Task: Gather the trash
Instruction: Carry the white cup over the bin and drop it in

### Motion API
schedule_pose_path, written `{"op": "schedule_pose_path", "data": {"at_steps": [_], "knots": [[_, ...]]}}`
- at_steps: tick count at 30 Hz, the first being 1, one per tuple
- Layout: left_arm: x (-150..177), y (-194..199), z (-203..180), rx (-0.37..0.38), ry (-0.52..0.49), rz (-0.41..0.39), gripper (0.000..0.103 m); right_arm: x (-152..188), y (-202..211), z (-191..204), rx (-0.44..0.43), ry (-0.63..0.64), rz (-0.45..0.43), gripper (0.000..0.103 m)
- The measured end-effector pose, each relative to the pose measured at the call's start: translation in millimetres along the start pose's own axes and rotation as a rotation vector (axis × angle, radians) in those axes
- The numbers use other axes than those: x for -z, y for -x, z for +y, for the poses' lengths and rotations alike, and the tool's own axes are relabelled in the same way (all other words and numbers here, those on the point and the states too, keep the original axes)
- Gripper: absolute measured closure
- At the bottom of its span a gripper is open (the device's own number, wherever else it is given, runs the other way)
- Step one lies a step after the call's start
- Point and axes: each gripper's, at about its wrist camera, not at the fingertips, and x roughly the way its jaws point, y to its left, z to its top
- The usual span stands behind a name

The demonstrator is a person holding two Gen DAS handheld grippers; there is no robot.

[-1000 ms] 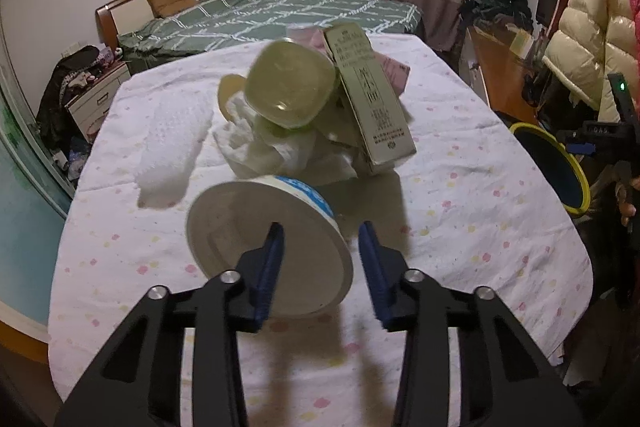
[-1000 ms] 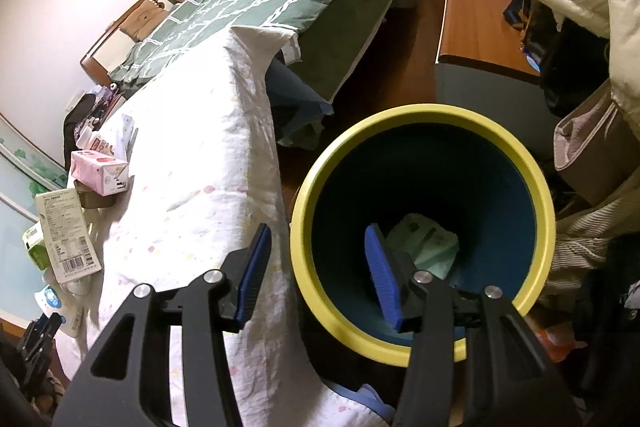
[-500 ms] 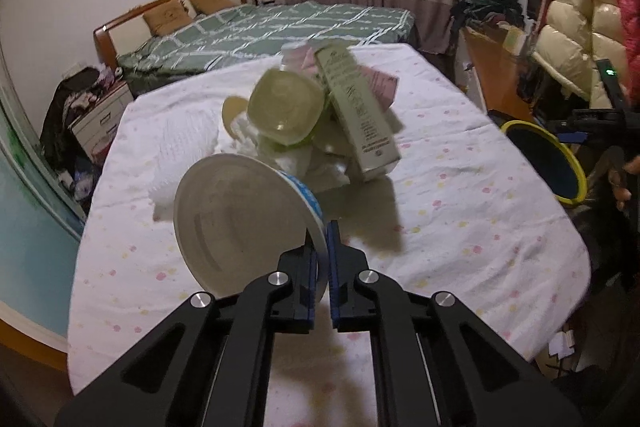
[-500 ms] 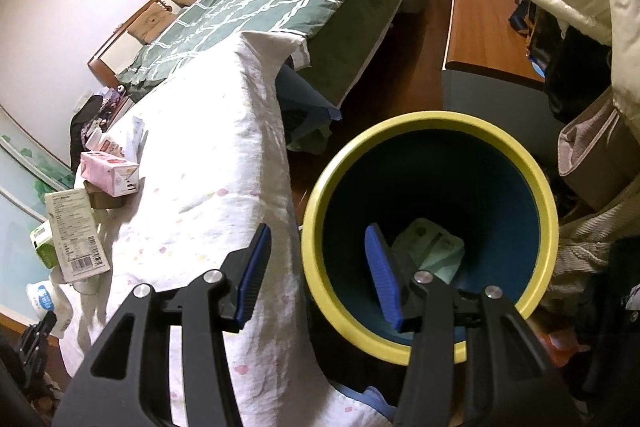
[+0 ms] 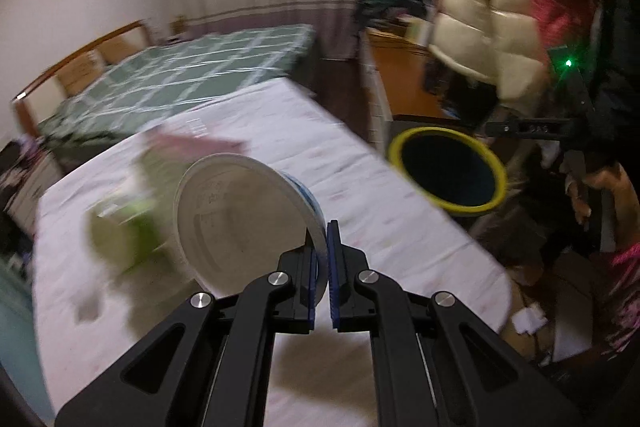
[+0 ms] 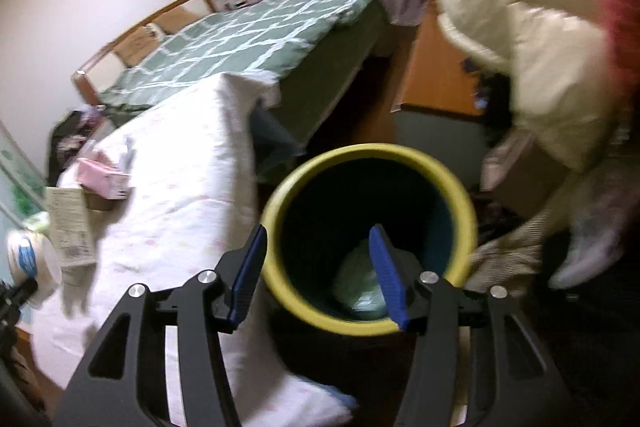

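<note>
White cloth dotted with small pink and yellow specks covers the table [image 5: 360, 187], with a green quilted bed [image 5: 192, 75] beyond it at the far side. Clamped at its rim between the narrow blue pads of the left gripper [image 5: 322, 267] is a round white tub [image 5: 240, 223], shallow and wide-mouthed, its pale inside facing the camera and a blue-printed band on its outer wall. It hangs tilted on edge above the cloth, near the middle of the table. Blurred green and pink litter [image 5: 132, 219] lies to its left. Right of the table stands a dark bin with a yellow rim [image 5: 446, 169]. The right gripper [image 6: 316, 271] hovers over that bin, its jaws opening with nothing between them; a pale green packet [image 6: 356, 287] lies at the bottom.
</note>
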Motion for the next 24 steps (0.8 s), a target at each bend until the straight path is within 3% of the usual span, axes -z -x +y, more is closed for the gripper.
{"op": "schedule_pose_path", "data": {"at_steps": [6,11,15,21,23,24], "knots": [[-47.6,-54.1,-61.0,0.165,-0.092,0.028,0.098,12.3,20.7,-34.2,0.117,-0.017,-0.047,0.049],[-87.4,-110.6,-119.9,0.286,-0.165,0.071,0.097,22.0,30.8,-58.2,0.14,-0.052,-0.056,0.049],[-103.4,-160.6,-154.2,0.339,-0.177,0.137,0.097,26.7,37.9,-69.7,0.155,-0.058,-0.061,0.049],[-108.0,-237.4,-191.8,0.32,-0.194,0.238,0.097,30.7,43.9,-74.5,0.169,-0.057,-0.056,0.048],[-107.2,-251.8,-194.9,0.302,-0.186,0.258,0.086,31.3,45.3,-76.1,0.174,-0.059,-0.054,0.048],[-106.6,-257.6,-195.8,0.296,-0.183,0.265,0.075,30.7,44.3,-75.1,0.175,-0.059,-0.052,0.048]]}}
